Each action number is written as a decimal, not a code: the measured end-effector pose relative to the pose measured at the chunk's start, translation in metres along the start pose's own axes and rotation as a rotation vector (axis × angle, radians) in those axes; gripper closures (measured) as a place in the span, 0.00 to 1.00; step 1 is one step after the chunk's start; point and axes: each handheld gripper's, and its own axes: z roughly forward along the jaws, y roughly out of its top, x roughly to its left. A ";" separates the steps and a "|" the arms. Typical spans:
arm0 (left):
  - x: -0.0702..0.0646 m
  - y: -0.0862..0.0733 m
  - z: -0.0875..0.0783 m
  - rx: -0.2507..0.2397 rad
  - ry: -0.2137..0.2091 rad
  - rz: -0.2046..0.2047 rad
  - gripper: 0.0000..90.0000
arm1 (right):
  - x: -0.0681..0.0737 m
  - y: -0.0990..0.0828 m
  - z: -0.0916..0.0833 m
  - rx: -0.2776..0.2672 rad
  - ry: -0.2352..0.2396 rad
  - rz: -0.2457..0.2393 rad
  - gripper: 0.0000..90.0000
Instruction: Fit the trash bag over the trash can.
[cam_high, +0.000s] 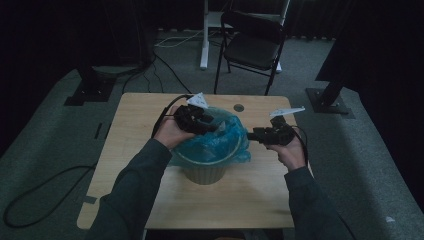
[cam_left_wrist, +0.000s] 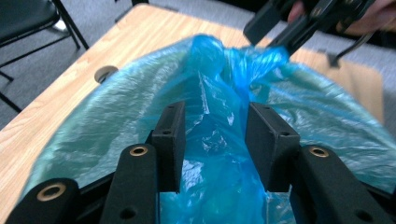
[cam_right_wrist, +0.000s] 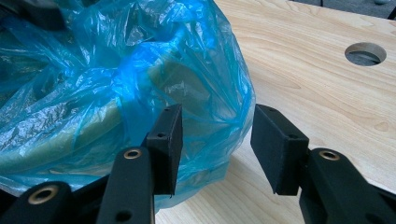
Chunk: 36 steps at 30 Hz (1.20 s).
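Fingers (cam_left_wrist: 170, 140) of left gripper (cam_left_wrist: 215, 140) straddle bunched blue liner (cam_left_wrist: 219, 154), half-open, unclamped; right gripper (cam_right_wrist: 217, 149) wide, empty; film's thin, slippery, tearable—pinch gathered folds at bin (cam_high: 205, 172) rim.

A translucent blue plastic bag (cam_high: 220, 135), crinkled and glossy, lines a pale greenish bin (cam_high: 205, 172) at the centre of the high view. The tabletop (cam_high: 135, 130) is light wood with a fine grain. Both grippers, left gripper (cam_high: 197, 120) and right gripper (cam_high: 265, 135), are black, with brass-coloured rivets on their jaws. The sleeves (cam_high: 135, 195) appear dark grey-green in the dim light. A black chair (cam_high: 252, 42) stands on grey carpet (cam_high: 45, 150).
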 end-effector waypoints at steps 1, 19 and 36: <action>-0.001 0.001 0.003 0.017 0.005 0.009 0.66 | 0.000 0.000 0.000 0.000 -0.001 0.000 0.59; -0.011 0.008 0.058 0.358 0.070 0.110 0.64 | 0.001 0.000 -0.001 -0.001 -0.002 -0.003 0.58; -0.011 0.013 0.018 0.115 0.134 0.060 0.62 | 0.001 -0.001 -0.004 -0.019 -0.003 -0.008 0.57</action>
